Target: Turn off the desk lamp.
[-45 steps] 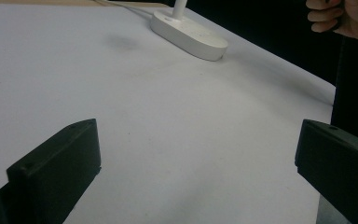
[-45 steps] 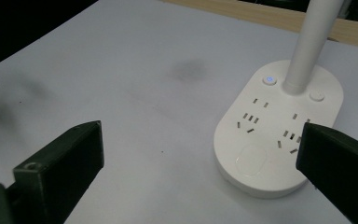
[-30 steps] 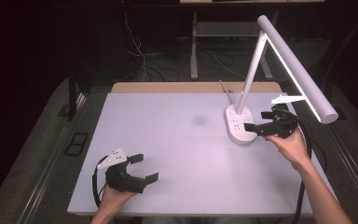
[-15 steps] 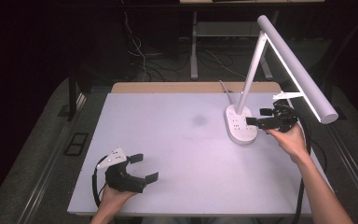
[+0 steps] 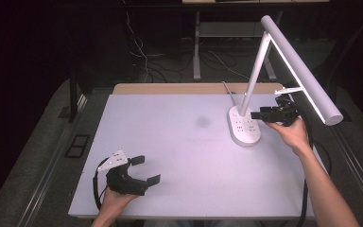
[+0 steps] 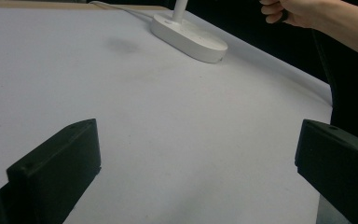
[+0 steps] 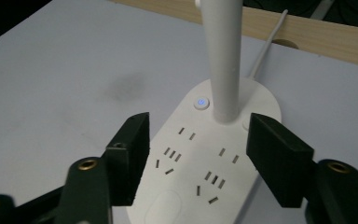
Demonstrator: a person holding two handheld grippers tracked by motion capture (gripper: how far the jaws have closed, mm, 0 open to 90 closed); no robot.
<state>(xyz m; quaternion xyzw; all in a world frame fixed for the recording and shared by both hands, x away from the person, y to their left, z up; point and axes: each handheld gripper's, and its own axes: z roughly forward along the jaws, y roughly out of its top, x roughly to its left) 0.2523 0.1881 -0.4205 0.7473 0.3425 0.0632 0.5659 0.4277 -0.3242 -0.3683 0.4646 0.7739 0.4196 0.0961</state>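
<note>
White tabletop runs under everything, and nearest the person's side the left gripper sits low over its front left part, held in the left hand, its two black jaws spread wide with nothing but bare table between them; the left gripper view shows those jaws at the frame's bottom corners, both cut off by the edge. A faint grey smudge marks the table farther in. Beyond that, toward the back right, stands the desk lamp, its oval white base flat on the table, its stem leaning up and its long bar head reaching out over the right edge. The base carries rows of socket slots and a small round button lit blue beside the stem; a second round spot on the stem's other side is half hidden behind the right gripper's jaw. The right gripper, in the right hand, hovers just beside the base on its right, jaws parted and gripping nothing, and in the right gripper view they frame the base and the foot of the stem without touching either. A white cord trails off the back of the base toward the wooden edge strip. Compared with a second ago, the right gripper has drifted slightly back along the base, while the left one has stayed put.
</note>
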